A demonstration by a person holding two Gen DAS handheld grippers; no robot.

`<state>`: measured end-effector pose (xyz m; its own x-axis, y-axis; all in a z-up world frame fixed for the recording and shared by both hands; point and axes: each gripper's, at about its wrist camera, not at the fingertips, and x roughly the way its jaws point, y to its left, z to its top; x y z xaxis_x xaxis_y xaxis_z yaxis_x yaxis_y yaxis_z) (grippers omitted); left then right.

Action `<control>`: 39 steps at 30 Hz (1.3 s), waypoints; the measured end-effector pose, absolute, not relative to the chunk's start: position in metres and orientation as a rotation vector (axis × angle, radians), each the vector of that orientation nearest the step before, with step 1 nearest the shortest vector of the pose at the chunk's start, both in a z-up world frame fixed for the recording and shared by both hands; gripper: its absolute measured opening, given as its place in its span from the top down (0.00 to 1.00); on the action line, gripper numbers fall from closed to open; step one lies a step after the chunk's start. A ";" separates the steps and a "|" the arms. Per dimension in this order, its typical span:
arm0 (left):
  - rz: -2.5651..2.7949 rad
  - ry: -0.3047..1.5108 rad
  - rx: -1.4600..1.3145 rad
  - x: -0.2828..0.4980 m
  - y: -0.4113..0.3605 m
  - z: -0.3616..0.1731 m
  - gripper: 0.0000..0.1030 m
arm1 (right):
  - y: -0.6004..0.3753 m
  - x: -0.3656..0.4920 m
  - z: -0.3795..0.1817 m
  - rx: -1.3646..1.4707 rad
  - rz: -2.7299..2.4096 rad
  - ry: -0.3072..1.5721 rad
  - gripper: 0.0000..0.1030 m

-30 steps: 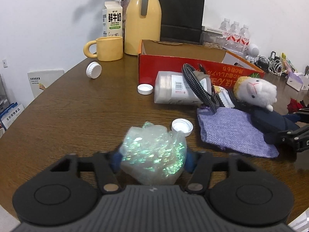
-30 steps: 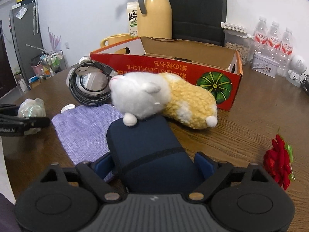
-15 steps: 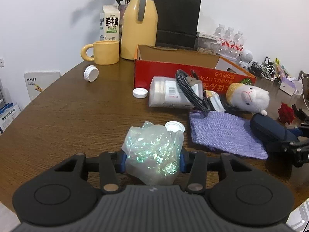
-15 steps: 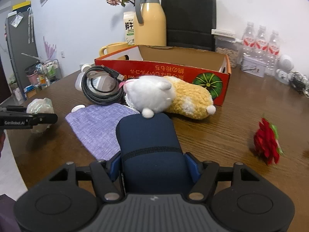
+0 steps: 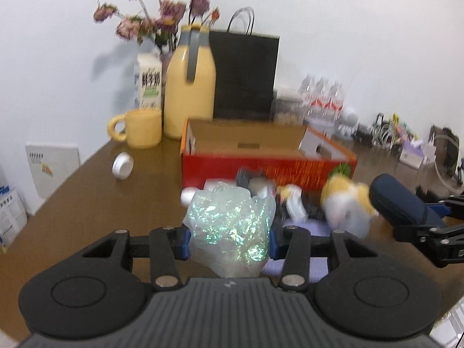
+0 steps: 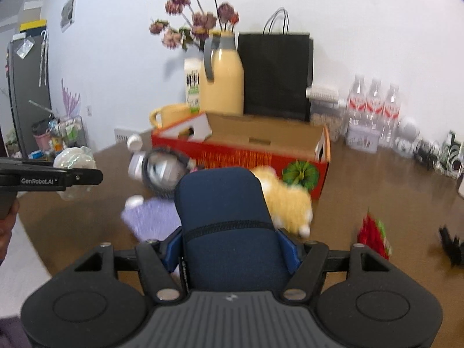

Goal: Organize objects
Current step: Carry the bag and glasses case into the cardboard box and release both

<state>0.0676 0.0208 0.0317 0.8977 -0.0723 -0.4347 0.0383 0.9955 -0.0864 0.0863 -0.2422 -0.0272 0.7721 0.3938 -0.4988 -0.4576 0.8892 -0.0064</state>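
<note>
My left gripper [image 5: 229,239] pinches the iridescent crumpled wrap [image 5: 230,226] at lower centre; my right gripper [image 6: 229,249] clamps the navy pouch [image 6: 226,226], jaws fairly wide. Both lifted clear of table, probably bound for the red box [image 6: 261,150] mid-frame.

**Both grippers clamped and raised above the table**

The left gripper [image 5: 229,239] is closed on a crinkled iridescent bag [image 5: 230,226], its 2 blue pads pressing the bag's sides. The right gripper [image 6: 230,246] is closed on a dark blue pouch [image 6: 226,220], which stands up between its 2 fingers. From the right wrist view, the left gripper reaches in level from the left edge, with part of a hand [image 6: 7,226] below it.
</note>
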 end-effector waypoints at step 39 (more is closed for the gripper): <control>0.074 0.579 -0.070 0.327 0.020 0.032 0.00 | -0.194 0.359 -0.038 0.007 0.137 0.571 0.05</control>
